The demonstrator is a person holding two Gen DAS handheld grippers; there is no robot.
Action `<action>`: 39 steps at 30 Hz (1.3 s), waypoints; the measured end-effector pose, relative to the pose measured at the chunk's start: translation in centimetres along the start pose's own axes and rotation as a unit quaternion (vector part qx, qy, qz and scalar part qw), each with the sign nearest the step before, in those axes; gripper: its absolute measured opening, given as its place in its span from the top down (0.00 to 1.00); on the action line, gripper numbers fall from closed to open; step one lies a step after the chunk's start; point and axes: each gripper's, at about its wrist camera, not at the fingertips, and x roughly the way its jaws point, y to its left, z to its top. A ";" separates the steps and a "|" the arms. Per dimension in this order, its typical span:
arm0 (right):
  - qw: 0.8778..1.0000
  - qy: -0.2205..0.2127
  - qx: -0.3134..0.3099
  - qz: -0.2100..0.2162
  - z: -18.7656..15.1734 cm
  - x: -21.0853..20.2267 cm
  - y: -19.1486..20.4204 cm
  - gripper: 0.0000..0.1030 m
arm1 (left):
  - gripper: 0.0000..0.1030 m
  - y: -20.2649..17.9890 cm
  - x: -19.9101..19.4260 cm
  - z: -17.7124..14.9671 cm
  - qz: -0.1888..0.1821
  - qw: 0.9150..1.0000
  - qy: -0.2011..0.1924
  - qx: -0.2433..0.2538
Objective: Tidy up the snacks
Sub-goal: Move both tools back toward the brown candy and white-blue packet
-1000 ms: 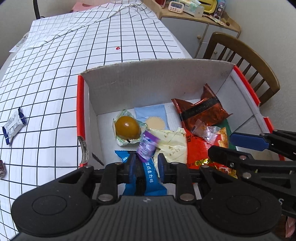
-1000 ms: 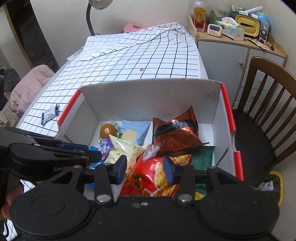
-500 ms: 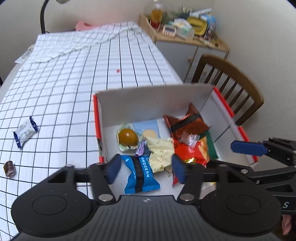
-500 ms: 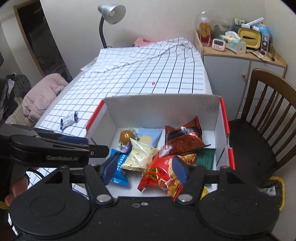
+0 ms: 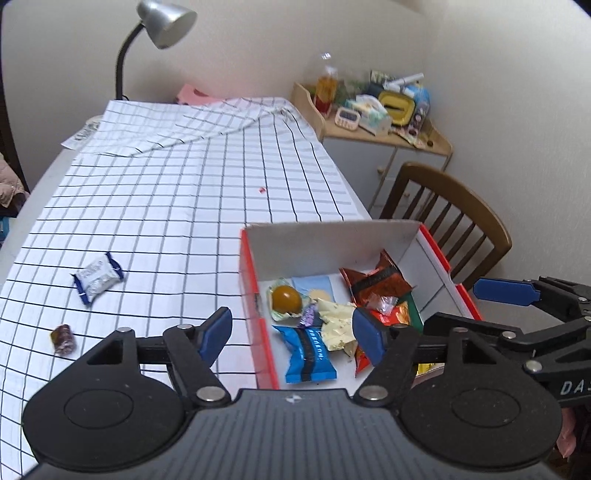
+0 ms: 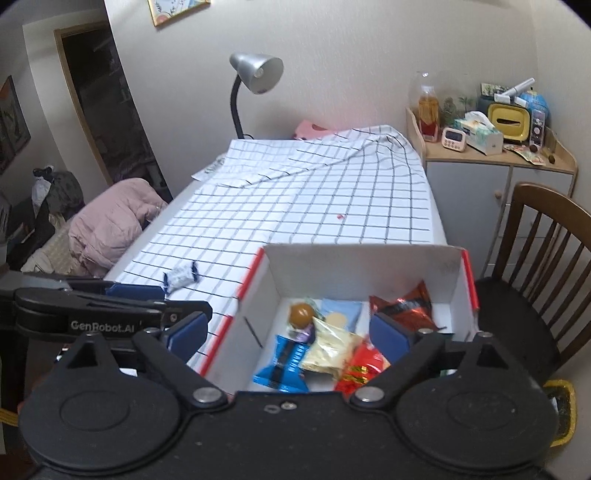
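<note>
Left gripper: black jointed arms, blue rubbery pads, jaws opening, nothing between them, hovering above the near left wall of the box

Right gripper: same build, jaws opening wide and gripping nothing, raised over the near end of the box; seen in the left wrist view as a black arm with a blue pad beyond the box's right wall

Cardboard box: rectangular, open-topped, matte white inside, red outside, set on the near right part of the table

Inside the box, a loose overlapping heap of crinkly wrappers:
- blue pillow-shaped packet with a dark band, flat at the near left
- small purple twist-wrapped candy just beyond it
- round brown glossy ball in clear film against the left wall
- pale blue square sachet with a cream disc printed on it, toward the far wall
- cream-yellow creased packet in the middle
- shiny dark red foil bag with sawtooth edges, leaning at the far right
- red-orange glossy bag at the near right, partly behind a pad

Outside the box, on the tablecloth (white fabric with a thin black grid, bunched at the far end):
- white and blue sealed packet, well left of the box
- small dark wrapped candy, nearer and further left

Beyond: silver gooseneck lamp with cone shade, brown wooden slat-back chair, cluttered wood-topped cabinet
</note>
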 end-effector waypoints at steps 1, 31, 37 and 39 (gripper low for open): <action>1.000 -0.003 0.000 -0.001 0.1 0.0 0.4 0.06 | 0.30 0.4 -0.4 -0.1 0.001 1.000 -0.004 -0.001; 0.998 0.032 -0.025 0.042 2.5 13.2 16.9 0.01 | 0.08 22.5 -1.6 -2.7 0.064 0.993 -0.009 -0.096; 0.997 0.054 -0.037 0.039 3.0 17.4 18.2 0.01 | 0.08 25.5 0.6 -3.1 0.077 0.990 0.010 -0.119; 0.996 0.060 -0.047 0.036 3.2 18.8 18.4 0.01 | 0.08 26.1 1.5 -3.4 0.085 0.989 0.016 -0.118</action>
